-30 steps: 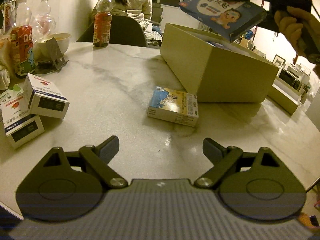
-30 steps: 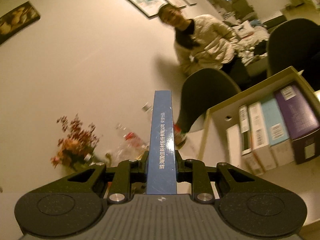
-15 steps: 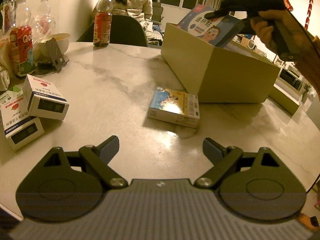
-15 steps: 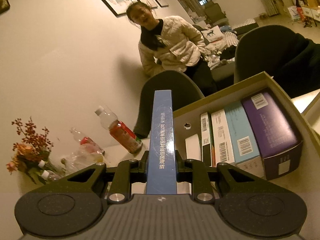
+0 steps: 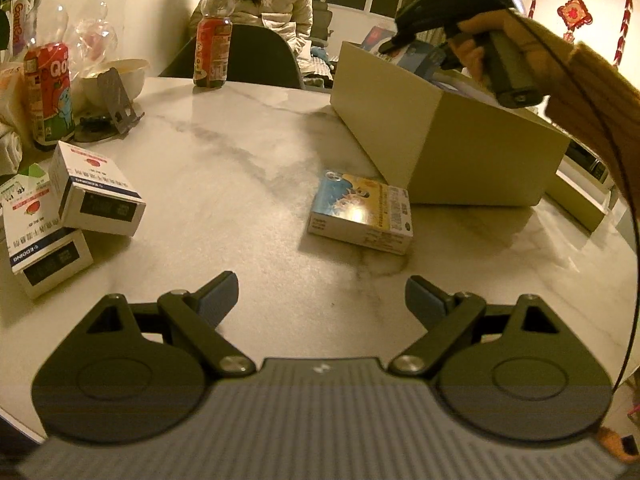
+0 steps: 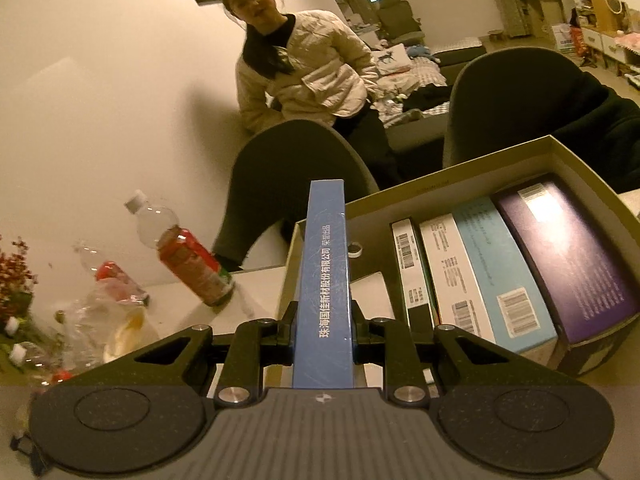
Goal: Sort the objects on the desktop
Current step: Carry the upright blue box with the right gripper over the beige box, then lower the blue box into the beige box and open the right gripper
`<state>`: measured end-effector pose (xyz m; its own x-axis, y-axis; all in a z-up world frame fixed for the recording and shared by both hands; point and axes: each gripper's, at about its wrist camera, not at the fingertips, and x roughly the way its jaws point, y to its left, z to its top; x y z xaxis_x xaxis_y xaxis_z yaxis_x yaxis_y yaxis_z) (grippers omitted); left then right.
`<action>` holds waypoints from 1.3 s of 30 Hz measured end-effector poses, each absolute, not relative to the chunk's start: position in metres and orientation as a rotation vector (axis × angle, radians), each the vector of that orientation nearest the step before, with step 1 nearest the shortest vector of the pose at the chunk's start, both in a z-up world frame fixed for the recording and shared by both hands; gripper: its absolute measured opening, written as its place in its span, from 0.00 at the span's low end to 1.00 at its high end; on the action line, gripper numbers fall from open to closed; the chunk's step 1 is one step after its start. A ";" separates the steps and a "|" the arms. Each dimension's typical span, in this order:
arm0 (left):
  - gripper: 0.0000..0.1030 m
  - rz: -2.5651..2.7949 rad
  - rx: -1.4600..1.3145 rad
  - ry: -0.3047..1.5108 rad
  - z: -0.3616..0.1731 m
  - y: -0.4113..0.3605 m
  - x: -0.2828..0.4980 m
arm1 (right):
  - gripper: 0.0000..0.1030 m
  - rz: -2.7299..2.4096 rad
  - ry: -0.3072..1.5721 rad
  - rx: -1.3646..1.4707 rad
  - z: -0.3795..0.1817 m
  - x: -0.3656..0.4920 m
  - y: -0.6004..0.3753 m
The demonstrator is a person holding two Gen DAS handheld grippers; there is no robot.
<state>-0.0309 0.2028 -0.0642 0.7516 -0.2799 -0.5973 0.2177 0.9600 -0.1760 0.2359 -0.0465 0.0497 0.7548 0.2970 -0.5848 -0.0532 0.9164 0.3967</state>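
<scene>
1. Low in the left wrist frame, left gripper (image 5: pixel 322 292) spread wide with nothing between the jaws, poised over bare marble table (image 5: pixel 224 184).
2. Ahead of it at frame centre, flat on the table, a blue-and-yellow carton (image 5: pixel 362 214); open marble on its near and left sides, and just beyond its upper right corner the near corner of the tan box (image 5: pixel 432 120), contact not clear.
3. At left edge of that frame, two white cartons (image 5: pixel 96 196), one leaning on the other, well apart from the centre carton.
4. Upper right in the same frame, right gripper (image 5: pixel 390 46) in a hand (image 5: pixel 492 42), angled down over the tan box's open top.
5. Seen from the right wrist, right gripper (image 6: pixel 323 326) clamped on a blue box (image 6: pixel 325 280) held on edge, over the tan box's (image 6: pixel 440 184) left end.
6. Right of the blue box, inside, four cartons (image 6: pixel 480 272) standing side by side toward the right wall; free room left of them, a white carton lying low there.
7. Upper left of the left wrist frame: bottles (image 5: pixel 212 38), a bowl (image 5: pixel 120 76), a phone stand (image 5: pixel 118 100) along the far table rim.
8. Behind the table, dark chairs (image 6: pixel 296 184), a person in a pale quilted jacket (image 6: pixel 308 72), a plain wall with framed pictures, windows.
</scene>
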 end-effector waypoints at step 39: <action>0.90 -0.112 -0.143 0.656 -0.058 0.224 -0.039 | 0.49 0.369 0.688 0.347 0.074 0.209 -0.054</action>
<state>-0.0387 0.2241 -0.0579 0.7869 -0.1488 -0.5989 0.0586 0.9841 -0.1675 0.2092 -0.0537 0.0736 0.7135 0.4380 -0.5469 -0.2134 0.8793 0.4259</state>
